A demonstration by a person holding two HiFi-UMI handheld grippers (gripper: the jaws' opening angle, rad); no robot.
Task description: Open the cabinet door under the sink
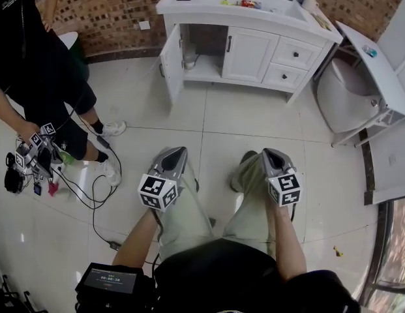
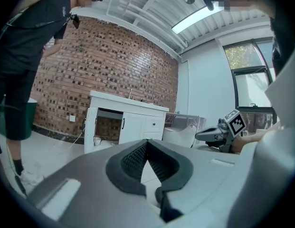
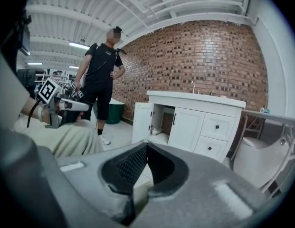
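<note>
Two doors (image 1: 171, 67) (image 1: 249, 53), two drawers (image 1: 295, 54) (image 1: 284, 77), two claws (image 1: 175, 151) (image 1: 273, 152)

We see bright, even light from a ceiling lamp (image 2: 199, 17); the floor (image 1: 254, 119) gleams, and the picture edges bend and darken.

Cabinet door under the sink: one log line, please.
left door open | right door shut | left gripper shut, empty | right gripper shut, empty | both far from doors

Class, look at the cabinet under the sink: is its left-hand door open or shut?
Open: the door swings out from the cabinet, exposing the shelf inside.
</note>
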